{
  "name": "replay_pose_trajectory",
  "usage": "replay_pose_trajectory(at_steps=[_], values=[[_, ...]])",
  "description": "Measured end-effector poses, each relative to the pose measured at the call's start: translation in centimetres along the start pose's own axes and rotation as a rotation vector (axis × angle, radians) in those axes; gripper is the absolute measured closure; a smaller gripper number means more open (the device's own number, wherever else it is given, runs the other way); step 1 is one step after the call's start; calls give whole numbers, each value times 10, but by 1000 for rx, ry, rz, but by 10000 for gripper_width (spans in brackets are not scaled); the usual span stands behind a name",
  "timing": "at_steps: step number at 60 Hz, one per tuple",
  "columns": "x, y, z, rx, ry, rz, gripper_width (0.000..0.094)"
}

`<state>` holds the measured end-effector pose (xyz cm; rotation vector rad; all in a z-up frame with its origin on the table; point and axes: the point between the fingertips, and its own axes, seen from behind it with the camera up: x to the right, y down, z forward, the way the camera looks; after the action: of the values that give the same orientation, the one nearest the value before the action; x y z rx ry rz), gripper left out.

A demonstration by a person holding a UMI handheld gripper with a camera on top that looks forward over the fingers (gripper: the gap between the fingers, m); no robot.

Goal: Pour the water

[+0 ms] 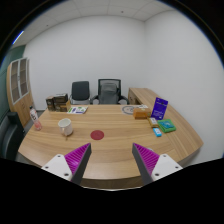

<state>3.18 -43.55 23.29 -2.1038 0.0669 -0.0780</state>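
A white mug (65, 126) stands on the wooden table (110, 160), beyond my left finger. A round red coaster (97, 133) lies just right of the mug, ahead of the fingers. My gripper (111, 148) is open and empty, hovering over the table's near edge, well short of the mug. Its purple pads (73, 158) face each other with only bare wood between them. I see no bottle or kettle.
A small pink thing (38, 126) sits left of the mug. A purple box (159, 107), a green thing (168, 126), a small blue thing (157, 131) and a bowl (141, 111) are at the right. Two office chairs (108, 91) stand behind the table, a cabinet (18, 85) at the left.
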Motion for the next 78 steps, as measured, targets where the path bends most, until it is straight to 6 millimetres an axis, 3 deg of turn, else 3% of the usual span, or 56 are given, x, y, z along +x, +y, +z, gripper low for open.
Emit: replay_pose_trajectory(at_steps=[7, 13, 24, 31, 45, 53, 63, 70, 78], values=[[-13, 4, 11, -18, -13, -13, 81], [-37, 10, 16, -30, -26, -23, 81], [-116, 25, 35, -54, -56, -71, 79], [-185, 37, 49, -61, -78, -79, 79], [-362, 39, 86, -49, -135, -87, 77], [-462, 32, 121, -30, -194, -84, 76], [-552, 15, 179, 33, -224, -79, 76], [-588, 5, 226, 56, -225, -49, 76], [-606, -9, 274, 86, -199, -6, 77]])
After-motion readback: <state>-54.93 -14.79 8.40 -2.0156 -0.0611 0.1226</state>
